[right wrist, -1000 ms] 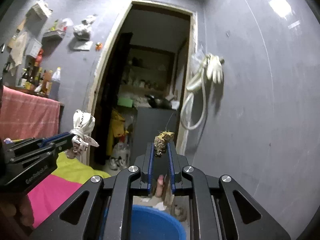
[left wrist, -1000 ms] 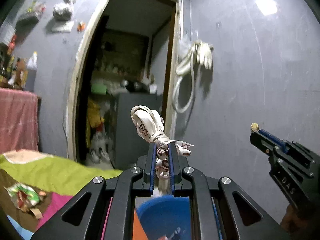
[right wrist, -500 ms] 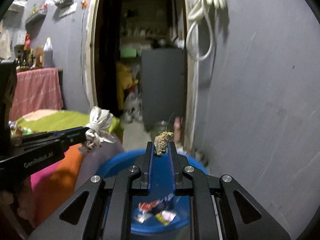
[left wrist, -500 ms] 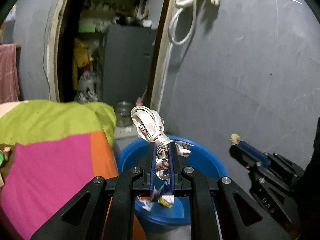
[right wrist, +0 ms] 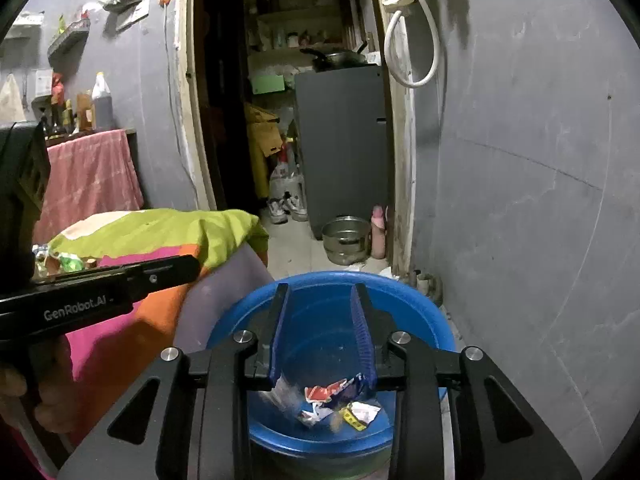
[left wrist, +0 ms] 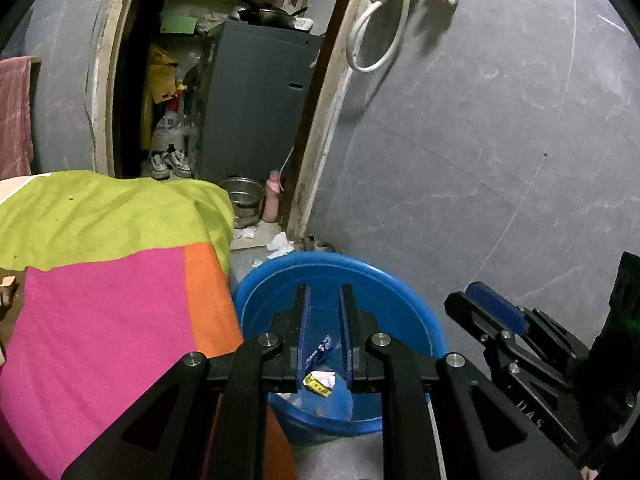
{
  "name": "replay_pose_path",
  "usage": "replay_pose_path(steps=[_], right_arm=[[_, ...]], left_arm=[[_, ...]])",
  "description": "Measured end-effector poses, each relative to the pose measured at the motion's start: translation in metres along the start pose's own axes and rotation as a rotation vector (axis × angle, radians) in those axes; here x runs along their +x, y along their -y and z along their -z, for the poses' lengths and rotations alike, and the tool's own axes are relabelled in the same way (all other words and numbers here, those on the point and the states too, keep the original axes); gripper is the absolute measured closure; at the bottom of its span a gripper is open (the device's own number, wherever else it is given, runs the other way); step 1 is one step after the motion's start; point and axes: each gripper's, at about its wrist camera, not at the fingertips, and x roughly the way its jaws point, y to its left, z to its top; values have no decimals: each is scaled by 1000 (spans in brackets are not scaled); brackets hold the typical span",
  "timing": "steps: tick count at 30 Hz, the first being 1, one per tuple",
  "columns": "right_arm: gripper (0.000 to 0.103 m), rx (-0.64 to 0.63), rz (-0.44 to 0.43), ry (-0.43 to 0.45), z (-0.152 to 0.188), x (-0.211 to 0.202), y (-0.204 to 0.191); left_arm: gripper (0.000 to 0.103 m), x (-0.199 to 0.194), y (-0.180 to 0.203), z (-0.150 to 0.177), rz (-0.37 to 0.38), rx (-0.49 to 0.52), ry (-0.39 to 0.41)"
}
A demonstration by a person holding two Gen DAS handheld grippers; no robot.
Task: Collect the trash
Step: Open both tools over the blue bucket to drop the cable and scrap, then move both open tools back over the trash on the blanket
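left gripper [left wrist: 323, 294]: we've got it hanging over the blue basin [left wrist: 416, 300], fingers a little apart with nothing between them; jaws pretty much empty as far as we can see
right gripper [right wrist: 322, 294]: jaws are opening right now, nothing pinched between the blue pads [right wrist: 362, 336]; it also sits over the basin, pointing down into it
trash [right wrist: 340, 400]: crumpled wrappers, red, white, blue and a yellow bit, lying on the basin floor right below and between our right fingers; from the left wrist view we see the same pile through the finger gap
blue basin: on the grey floor just ahead of and under both grippers; its left side touches or nearly touches the bedspread, we can't tell which
bedspread [left wrist: 104, 300]: pink, orange and lime green, off to the left of both grippers
more scraps [right wrist: 66, 260]: some colourful wrappers sitting on the bedspread, beyond the left gripper's body in the right wrist view
doorway [right wrist: 304, 120]: straight ahead past the basin; grey cabinet, metal pot [right wrist: 346, 238] and pink bottle on the floor there
wall [left wrist: 480, 140]: grey, to the right of both grippers; white hose and glove hang up high
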Motion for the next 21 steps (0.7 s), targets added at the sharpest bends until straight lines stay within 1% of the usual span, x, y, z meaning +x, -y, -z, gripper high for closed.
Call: replay_pose_path(steps=[2,4,6,7,10,12,14,16,17,18,20,21], right_arm=[[75,-3,6,24,-6,-8,-3],[75,-7,14,49,-13,-15,-6],[74,-14,19,78,-21,-23,-12],[73,-19,22,98,-26,-29,-15],[66,-27,22,160,-40,-45,-27],[57,-33,20,206,-50,-56,-37],[51,-34,9,245,-57,-65,-47],[49,-36,-5,286,-66,-74,-61],[44,-36,-14,303,-70,-78,-68],[34,-35,-22,316,-72,-80,-74],[26,-37,-49,348,-78,-84,-91],[25,-41,-57,356,-80,-85,-98]], left_arm=[[89,-11,-3,-5,2,-12,26],[82,-23,-5,-9,3,-18,55],[72,-40,-8,-15,3,-26,101],[71,-51,-11,-18,-2,-26,132],[64,-81,-19,-26,-16,-25,193],[50,-100,-26,-31,-29,-26,236],[47,-125,-38,-35,-54,-27,293],[39,-143,-45,-38,-71,-18,321],[28,-156,-52,-39,-90,-18,345],[19,-166,-58,-40,-101,-23,366],[18,-183,-70,-40,-121,-34,402],[18,-191,-76,-40,-131,-35,411]])
